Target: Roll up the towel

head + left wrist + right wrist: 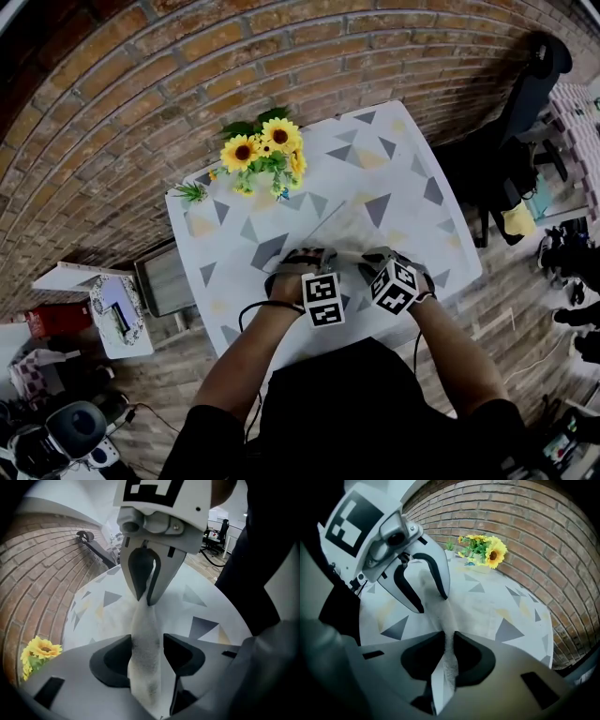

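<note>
The pale towel (342,239) lies on the patterned table (412,159), and its near edge is gathered into a narrow raised fold (145,634). Both grippers point steeply down at that fold, side by side near the table's front edge. My left gripper (300,255) (146,656) stands open astride the thick part of the fold, which fills the gap between its pads. My right gripper (380,255) (449,656) is shut on a thin part of the towel (447,620). Each gripper shows in the other's view, the right gripper (144,599) pinching the fold and the left gripper (432,603) spread over it.
A bunch of sunflowers (262,150) (487,550) stands at the table's far left corner, by a brick wall (525,522). A dark office chair (525,103) is to the right of the table. A small tray (164,277) and boxes sit on the floor at the left.
</note>
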Available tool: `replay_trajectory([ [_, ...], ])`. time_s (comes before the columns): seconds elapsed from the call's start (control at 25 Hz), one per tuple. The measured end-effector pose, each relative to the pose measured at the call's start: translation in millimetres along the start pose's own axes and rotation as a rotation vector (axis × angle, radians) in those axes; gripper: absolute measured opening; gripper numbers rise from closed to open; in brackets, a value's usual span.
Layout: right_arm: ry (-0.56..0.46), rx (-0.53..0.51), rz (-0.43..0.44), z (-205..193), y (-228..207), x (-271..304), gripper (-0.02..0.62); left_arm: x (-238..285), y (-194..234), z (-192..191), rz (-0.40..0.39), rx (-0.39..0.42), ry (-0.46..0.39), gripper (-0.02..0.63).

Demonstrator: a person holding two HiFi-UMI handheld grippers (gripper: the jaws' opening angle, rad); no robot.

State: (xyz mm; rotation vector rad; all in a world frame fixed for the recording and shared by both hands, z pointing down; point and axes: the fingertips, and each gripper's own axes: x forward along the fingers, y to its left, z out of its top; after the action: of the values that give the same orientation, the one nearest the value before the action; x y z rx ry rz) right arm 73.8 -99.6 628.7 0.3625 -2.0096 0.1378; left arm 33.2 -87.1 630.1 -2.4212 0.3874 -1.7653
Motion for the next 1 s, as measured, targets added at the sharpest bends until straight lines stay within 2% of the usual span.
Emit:
replay_trajectory([
  [0.12,-0.01,0.048,0.023,1.8,2.6,-4.4,0.071,6.2,10.5,-4.9,0.026,-0.038,0.02,0.215],
  [0.2,-0.011,0.073,0.05,0.8,8.6,-6.7,0.069,7.9,9.0,-7.0,0.005,-0.046,0.028,0.209],
  [0.32,-0.003,0.086,0.094,-4.0,22.4,-10.5,0.067,5.6,-5.8,-7.3,-0.049,-0.028,0.031,0.129],
  [0.44,0.015,0.074,0.151,-9.7,41.2,-15.5,0.067,-2.7,-29.9,-7.4,-0.144,-0.03,0.034,0.095],
  [0.56,0.04,0.033,0.23,-16.1,67.7,-22.6,0.067,-16.0,-63.6,-9.2,-0.287,-0.029,0.043,0.091],
  [0.64,0.052,0.011,0.267,-19.9,80.8,-26.1,0.067,-21.9,-78.1,-9.5,-0.342,-0.018,0.05,0.092],
  [0.76,0.066,0.009,0.259,-23.9,81.4,-25.3,0.071,-21.9,-78.5,-8.6,-0.32,-0.001,0.057,0.107],
  [0.88,0.08,0.012,0.209,-23.7,65.9,-20.6,0.083,-20.4,-63.8,-8.2,-0.255,0.002,0.061,0.161],
  [1.0,0.08,0.017,0.167,-19.7,49.2,-15.9,0.089,-22.5,-44.5,-6.2,-0.176,-0.009,0.047,0.186],
])
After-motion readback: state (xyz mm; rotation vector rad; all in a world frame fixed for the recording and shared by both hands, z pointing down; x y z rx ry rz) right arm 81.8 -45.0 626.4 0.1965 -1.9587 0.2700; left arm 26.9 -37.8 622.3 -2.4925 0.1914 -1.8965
